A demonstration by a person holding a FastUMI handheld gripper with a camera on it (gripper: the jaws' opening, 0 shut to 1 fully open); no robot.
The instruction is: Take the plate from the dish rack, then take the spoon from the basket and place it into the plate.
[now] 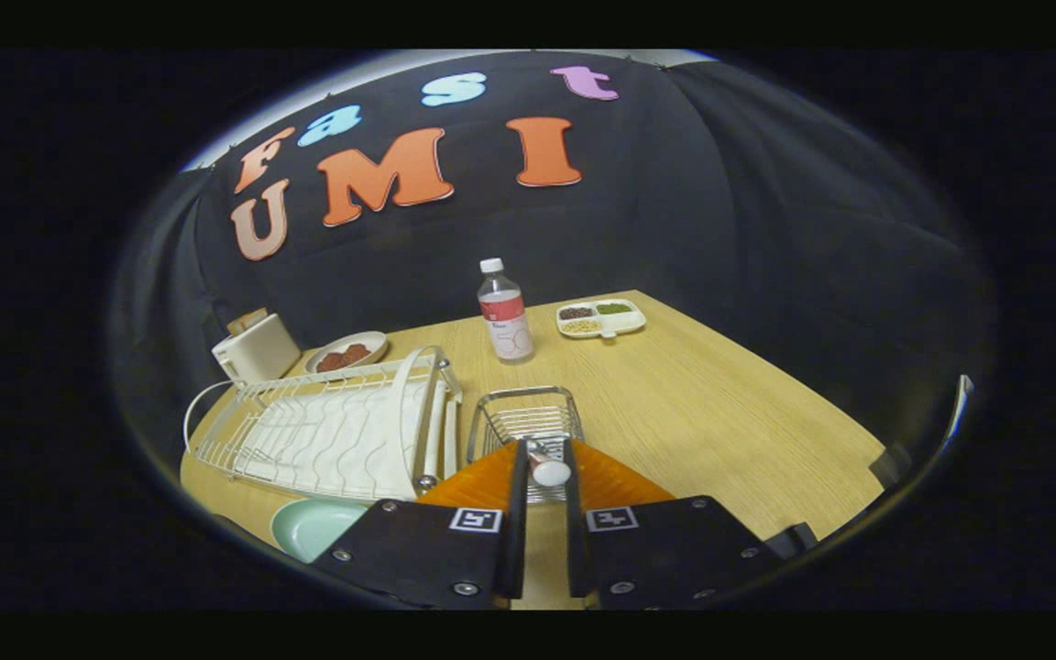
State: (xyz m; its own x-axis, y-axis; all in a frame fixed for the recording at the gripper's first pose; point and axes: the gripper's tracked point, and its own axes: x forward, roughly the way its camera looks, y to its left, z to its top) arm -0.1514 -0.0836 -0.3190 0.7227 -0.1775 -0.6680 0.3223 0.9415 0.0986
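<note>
The spoon (547,469) sits clamped between your tool's (543,477) two fingers in the lower middle of the frame, both pressing on its pale rounded end; the remainder of it is hidden behind the fingers. Just beyond them stands the wire basket (526,418) on the wooden desk (720,412). The plate (313,527), pale green, lies at lower left, partly cut off by the tool body, near the front corner of the white dish rack (326,426). An orange surface (615,481) spreads beneath the fingers; you cannot tell what it is. Further back, a bottle (505,312) stands mid-frame, a divided tray (601,318) to its right, a dish of something brown (346,353) and a white box (256,350) at upper left.
</note>
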